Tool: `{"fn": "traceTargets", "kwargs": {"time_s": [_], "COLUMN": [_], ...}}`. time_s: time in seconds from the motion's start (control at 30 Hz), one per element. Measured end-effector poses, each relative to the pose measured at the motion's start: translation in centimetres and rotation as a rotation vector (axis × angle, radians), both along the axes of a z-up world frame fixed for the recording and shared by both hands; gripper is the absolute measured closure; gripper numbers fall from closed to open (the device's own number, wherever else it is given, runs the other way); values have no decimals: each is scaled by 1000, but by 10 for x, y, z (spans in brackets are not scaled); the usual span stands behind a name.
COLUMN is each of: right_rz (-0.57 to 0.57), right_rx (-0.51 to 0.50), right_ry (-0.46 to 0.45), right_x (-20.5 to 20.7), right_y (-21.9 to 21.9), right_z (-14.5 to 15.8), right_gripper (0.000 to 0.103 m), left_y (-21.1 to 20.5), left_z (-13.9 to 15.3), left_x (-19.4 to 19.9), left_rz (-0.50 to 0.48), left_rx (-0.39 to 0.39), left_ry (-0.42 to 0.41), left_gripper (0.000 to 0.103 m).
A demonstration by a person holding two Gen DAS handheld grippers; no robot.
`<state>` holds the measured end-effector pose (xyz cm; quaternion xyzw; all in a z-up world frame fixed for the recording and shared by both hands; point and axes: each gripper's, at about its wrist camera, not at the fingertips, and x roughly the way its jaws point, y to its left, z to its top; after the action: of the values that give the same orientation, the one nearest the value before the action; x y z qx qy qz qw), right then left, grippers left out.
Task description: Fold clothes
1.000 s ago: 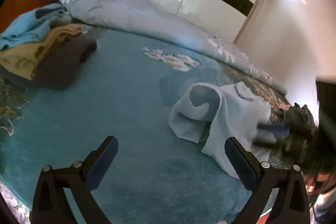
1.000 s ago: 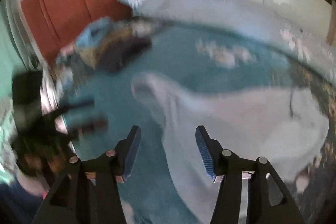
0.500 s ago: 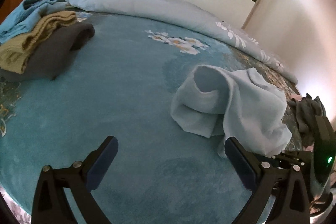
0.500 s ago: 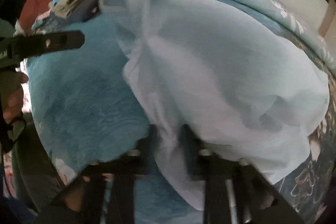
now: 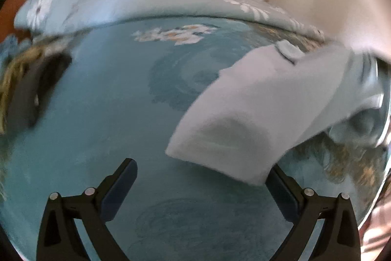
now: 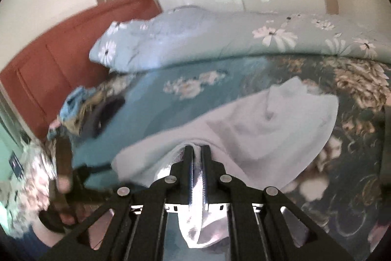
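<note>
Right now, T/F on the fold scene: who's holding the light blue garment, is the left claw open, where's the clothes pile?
1. The right claw is shut on the light blue garment. True.
2. The left claw grips the garment too. False: it is open, nothing pinched.
3. The garment lies flat on the bed. False: one end is lifted.
4. The clothes pile sits near the red headboard. True.

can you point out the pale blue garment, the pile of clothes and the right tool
pale blue garment (image 5: 256, 99): left wrist view, on its broad flat middle panel
pile of clothes (image 6: 97, 111): right wrist view, on the dark garment in the pile
right tool (image 6: 197, 151): right wrist view, between its fingertips, shut on the garment's edge
</note>
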<state>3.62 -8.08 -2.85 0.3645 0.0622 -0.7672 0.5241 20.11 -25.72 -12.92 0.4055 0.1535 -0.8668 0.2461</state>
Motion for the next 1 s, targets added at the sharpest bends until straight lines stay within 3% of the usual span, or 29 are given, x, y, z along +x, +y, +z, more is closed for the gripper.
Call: {"fn": "traceTargets", "kwargs": {"time_s": [0.1, 0.27, 0.37, 0.47, 0.53, 0.6, 0.63, 0.8, 1.0], "right_rz": [-18, -45, -55, -77, -87, -94, -97, -124, -150], "right_rx": [-43, -86, -94, -99, -98, -94, -93, -91, -121], "right_ry": [-1, 0, 16, 20, 17, 17, 18, 31, 134], "right_x": [-11, -21, -28, -36, -39, -42, -43, -50, -47], "right_y": [1, 4, 6, 10, 11, 11, 12, 14, 14], "right_z": [16, 27, 30, 32, 32, 31, 32, 38, 83], "right_gripper": [97, 97, 97, 97, 97, 97, 97, 97, 97], "left_y": [15, 24, 18, 8, 1, -2, -1, -7, -26], "left_z": [6, 14, 10, 5, 5, 7, 8, 26, 96], "left_x": [-11, -28, -34, -39, -41, -41, -40, -38, -36], "left_rz": [-48, -93, -98, -83, -74, -64, -63, -7, 55], "left_rx": [-118, -252, -259, -224, -155, -107, -95, -63, -151], "left_ry": [-29, -44, -62, -85, -70, -41, -26, 36, 149], "left_gripper": [0, 5, 18, 45, 67, 78, 89, 99, 100]}}
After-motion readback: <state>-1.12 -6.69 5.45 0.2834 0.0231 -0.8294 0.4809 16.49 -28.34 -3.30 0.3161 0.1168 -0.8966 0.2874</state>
